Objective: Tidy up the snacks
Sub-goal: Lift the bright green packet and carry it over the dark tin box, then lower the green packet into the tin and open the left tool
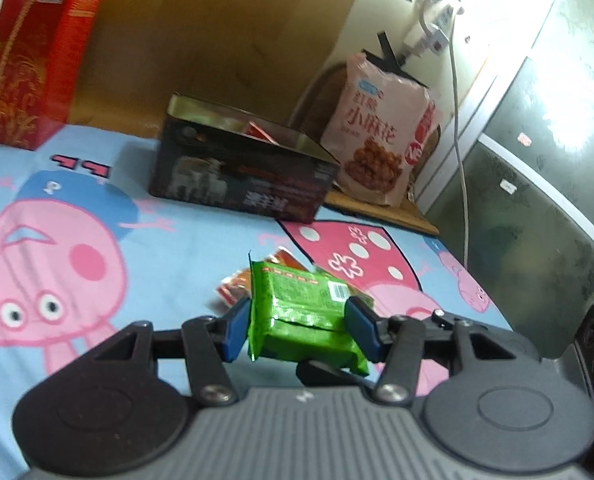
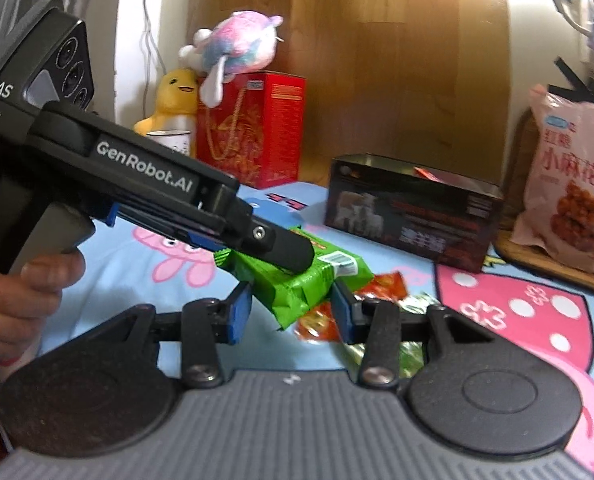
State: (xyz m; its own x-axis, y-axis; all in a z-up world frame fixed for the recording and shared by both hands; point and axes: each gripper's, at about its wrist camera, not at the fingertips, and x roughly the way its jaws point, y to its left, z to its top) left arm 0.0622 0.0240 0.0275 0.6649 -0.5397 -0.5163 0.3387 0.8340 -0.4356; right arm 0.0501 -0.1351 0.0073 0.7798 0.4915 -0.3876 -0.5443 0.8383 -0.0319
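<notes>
My left gripper [image 1: 299, 330] is shut on a green snack packet [image 1: 305, 312] and holds it above the cartoon-print cloth [image 1: 97, 216]. In the right wrist view the left gripper [image 2: 273, 248] comes in from the left, gripping the same green packet [image 2: 305, 280]. My right gripper [image 2: 291, 312] is open, with its blue pads on either side of the packet's near end. Red snack packets [image 2: 381, 284] lie on the cloth beneath; they also show in the left wrist view [image 1: 237, 286]. An open dark tin box [image 1: 241, 168] stands beyond, also in the right wrist view [image 2: 413, 208].
A pink snack bag [image 2: 569, 184] leans on a wooden board at the right. A red gift box [image 2: 253, 128] with plush toys [image 2: 233, 44] stands at the back by the wooden headboard. A glass door [image 1: 537, 160] is to the right.
</notes>
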